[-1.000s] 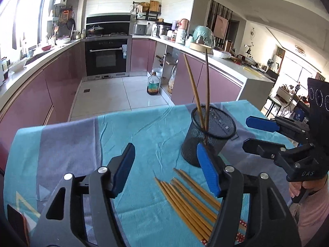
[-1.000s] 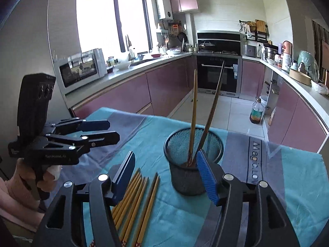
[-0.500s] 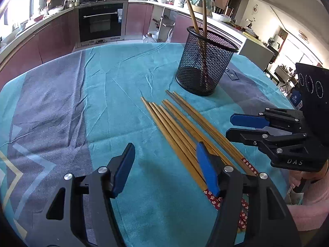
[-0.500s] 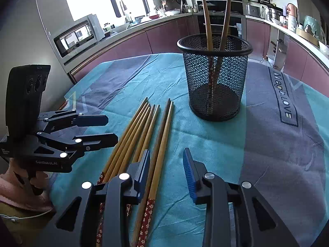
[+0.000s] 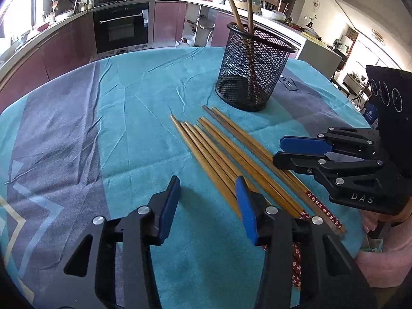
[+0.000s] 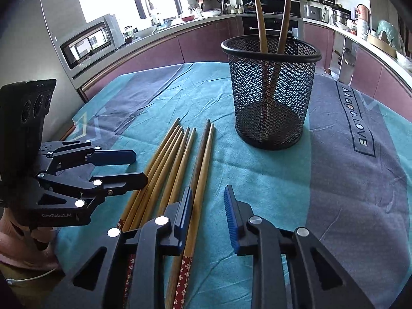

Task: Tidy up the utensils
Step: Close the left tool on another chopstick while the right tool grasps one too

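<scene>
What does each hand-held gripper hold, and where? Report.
Nothing gripped. Both jaws have just been closing: right hand-held gripper straddles a chopstick; left hand-held gripper, only cloth.

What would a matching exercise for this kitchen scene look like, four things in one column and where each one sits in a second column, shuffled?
Things:
1. black mesh cup
2. two dark chopsticks
3. loose bamboo chopsticks
4. microwave

Places:
A. lying flat side by side on the tablecloth
B. standing upright on the tablecloth
C. leaning inside the cup, ends poking above its rim
D. off the table, on the kitchen counter

Pairs: 1-B, 2-C, 3-A, 4-D
</scene>
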Demonstrator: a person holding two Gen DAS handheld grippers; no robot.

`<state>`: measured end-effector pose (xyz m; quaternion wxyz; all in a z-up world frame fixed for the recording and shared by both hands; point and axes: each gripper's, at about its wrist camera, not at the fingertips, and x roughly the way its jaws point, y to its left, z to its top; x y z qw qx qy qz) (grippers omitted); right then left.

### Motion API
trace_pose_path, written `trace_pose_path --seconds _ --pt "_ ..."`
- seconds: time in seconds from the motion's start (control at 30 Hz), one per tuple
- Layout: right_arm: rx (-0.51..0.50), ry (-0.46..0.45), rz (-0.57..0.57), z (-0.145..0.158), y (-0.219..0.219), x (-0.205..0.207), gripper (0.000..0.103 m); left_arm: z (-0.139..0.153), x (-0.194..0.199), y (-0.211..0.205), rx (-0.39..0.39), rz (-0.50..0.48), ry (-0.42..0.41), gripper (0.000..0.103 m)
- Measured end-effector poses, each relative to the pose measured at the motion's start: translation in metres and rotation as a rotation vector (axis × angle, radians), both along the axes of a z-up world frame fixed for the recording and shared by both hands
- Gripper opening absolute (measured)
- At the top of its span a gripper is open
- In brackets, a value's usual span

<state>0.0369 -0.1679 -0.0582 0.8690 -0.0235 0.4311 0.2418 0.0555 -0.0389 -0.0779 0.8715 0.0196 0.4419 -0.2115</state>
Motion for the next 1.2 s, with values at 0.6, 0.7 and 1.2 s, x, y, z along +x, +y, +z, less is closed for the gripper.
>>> trace_pose_path --seconds 0.6,0.7,1.2 --pt "-0.075 -0.021 -0.004 -0.004 0.011 0.003 0.022 -0.005 0.006 0.005 -0.008 -0.039 0.025 0.023" --pt "-0.085 -0.028 -0.004 -0.005 0.015 0.005 0.023 -0.006 0.010 0.004 0.000 -0.029 0.022 0.022" --pt "-0.056 -0.019 -0.025 -0.005 0.019 0.019 0.006 -0.008 0.022 -0.003 0.040 0.026 -0.010 0.016"
